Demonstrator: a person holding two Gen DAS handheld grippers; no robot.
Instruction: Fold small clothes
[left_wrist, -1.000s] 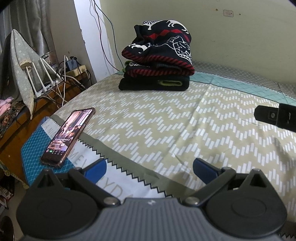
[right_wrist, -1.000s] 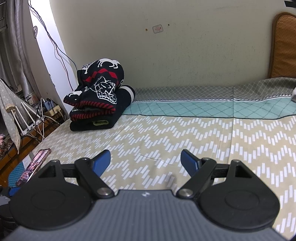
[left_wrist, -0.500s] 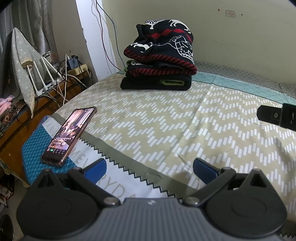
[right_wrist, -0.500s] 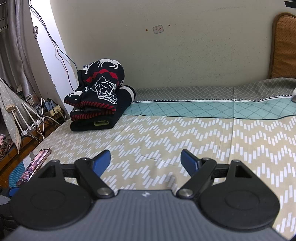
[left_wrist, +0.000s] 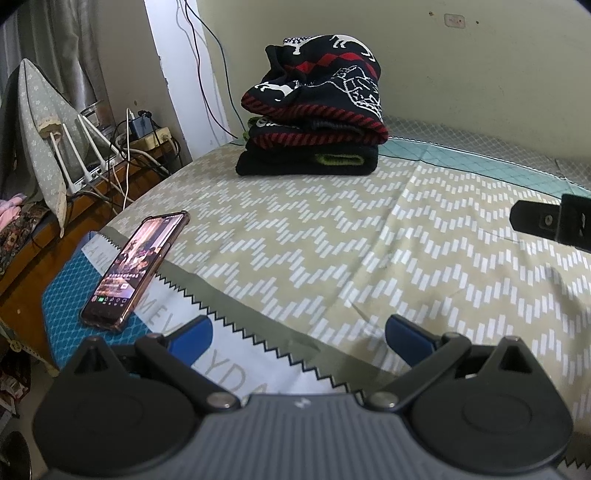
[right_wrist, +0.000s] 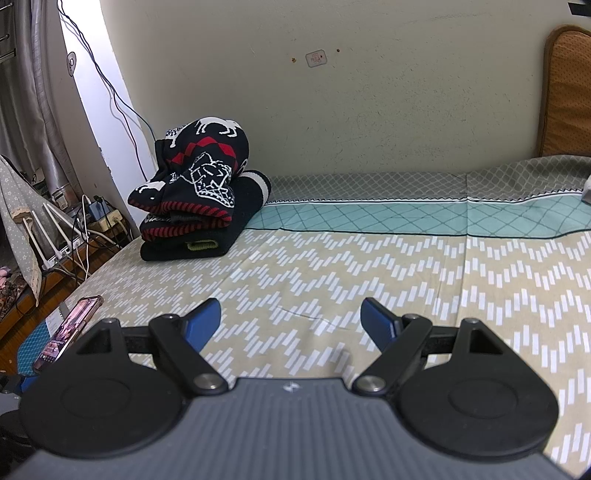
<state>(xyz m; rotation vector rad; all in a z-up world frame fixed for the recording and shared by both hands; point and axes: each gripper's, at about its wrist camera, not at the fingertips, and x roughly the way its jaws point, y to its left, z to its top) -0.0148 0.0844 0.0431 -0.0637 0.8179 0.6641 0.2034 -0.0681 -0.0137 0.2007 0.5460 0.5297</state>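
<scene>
Folded knitwear stack (left_wrist: 314, 122): parked at bed (left_wrist: 295, 229) far corner, freeing middle. My left tongs (left_wrist: 299, 332), right tongs (right_wrist: 291, 321): spread wide, empty, hovering. Phone (left_wrist: 136, 266): bed edge.

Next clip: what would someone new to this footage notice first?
The stack of folded dark knitwear, patterned in red and white, sits at the far left corner of the bed by the wall. A phone with its screen lit lies near the bed's left edge. Both the left gripper and right gripper are open and hold nothing.
</scene>
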